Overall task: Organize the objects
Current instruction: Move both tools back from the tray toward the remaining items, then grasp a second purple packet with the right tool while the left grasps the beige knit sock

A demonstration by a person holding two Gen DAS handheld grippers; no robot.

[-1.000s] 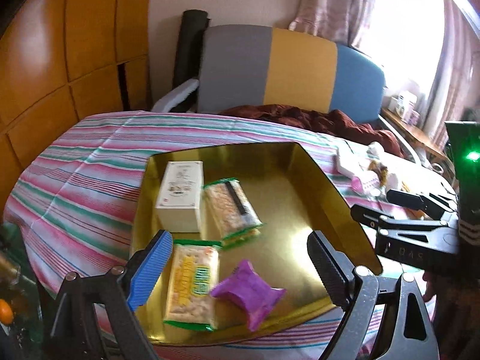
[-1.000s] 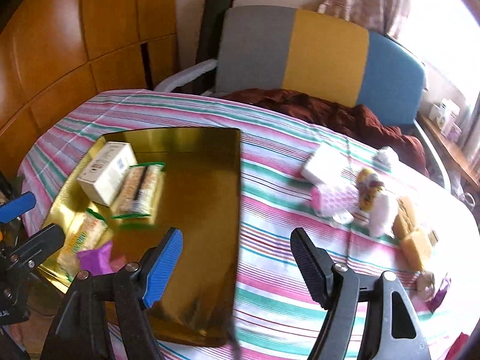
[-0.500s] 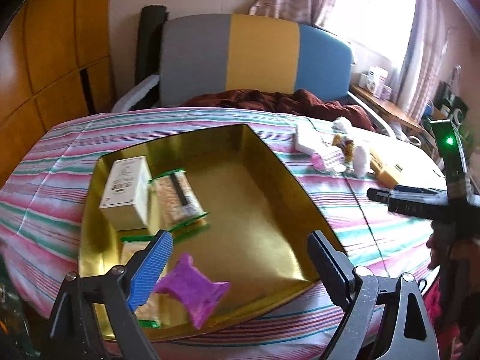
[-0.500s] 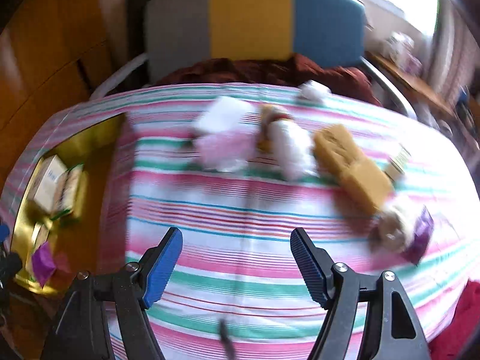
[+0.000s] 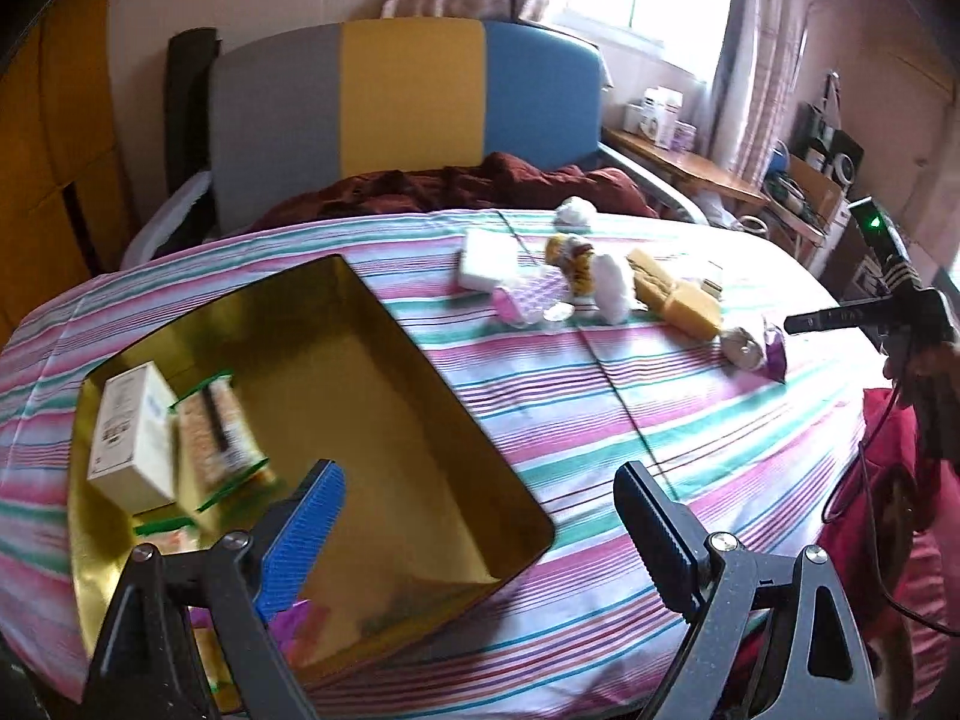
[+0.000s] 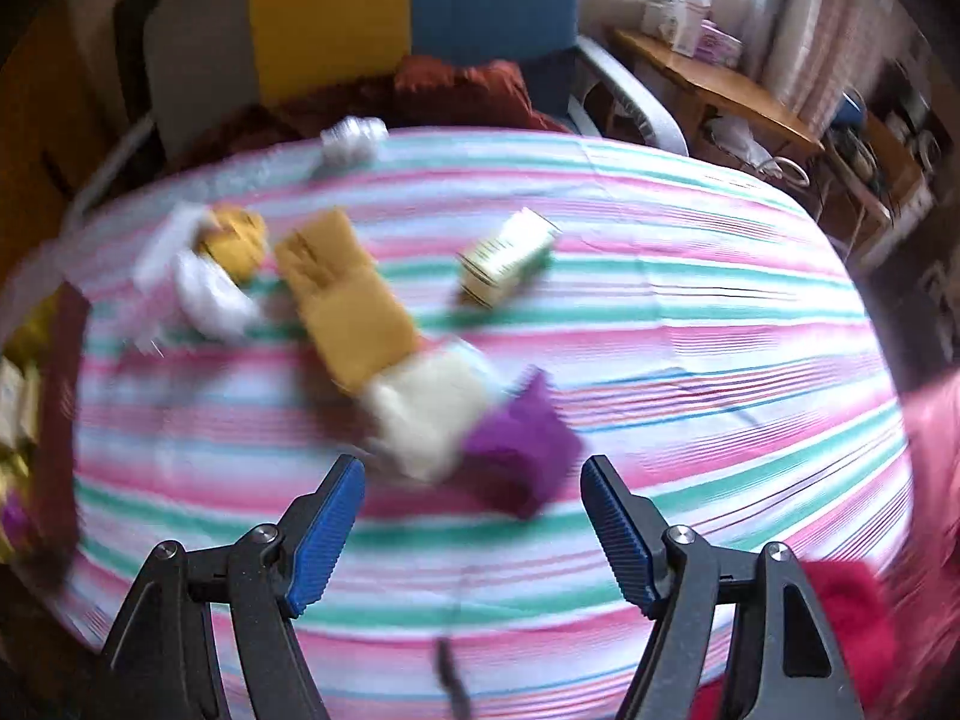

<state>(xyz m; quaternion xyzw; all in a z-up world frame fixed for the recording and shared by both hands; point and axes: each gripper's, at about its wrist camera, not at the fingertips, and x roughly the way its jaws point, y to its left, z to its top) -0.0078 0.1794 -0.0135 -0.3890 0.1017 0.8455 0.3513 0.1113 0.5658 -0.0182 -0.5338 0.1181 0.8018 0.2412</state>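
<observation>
A gold tray (image 5: pixel 384 360) lies on the striped tablecloth at left, holding a white box (image 5: pixel 129 438), a green-edged snack pack (image 5: pixel 216 444) and a purple packet (image 5: pixel 300 624) near its front. My left gripper (image 5: pixel 480 516) is open and empty above the tray's front right corner. My right gripper (image 6: pixel 471 510) is open and empty just in front of a purple packet (image 6: pixel 522 438) and a pale roll (image 6: pixel 429 414); it also shows at the far right of the left wrist view (image 5: pixel 810 321). A yellow sponge (image 6: pixel 345 306) lies beyond them.
More loose items sit mid-table: a white box (image 5: pixel 486 252), a pink packet (image 5: pixel 528 297), a yellow-brown toy (image 5: pixel 570 258) and a small green-white box (image 6: pixel 504 258). A grey, yellow and blue chair (image 5: pixel 408 114) stands behind the table. A wooden shelf (image 6: pixel 714 90) is at right.
Both grippers swung to the right. The right gripper moved from over the tray to the loose items at the table's right. The left view now shows more of the table right of the tray.
</observation>
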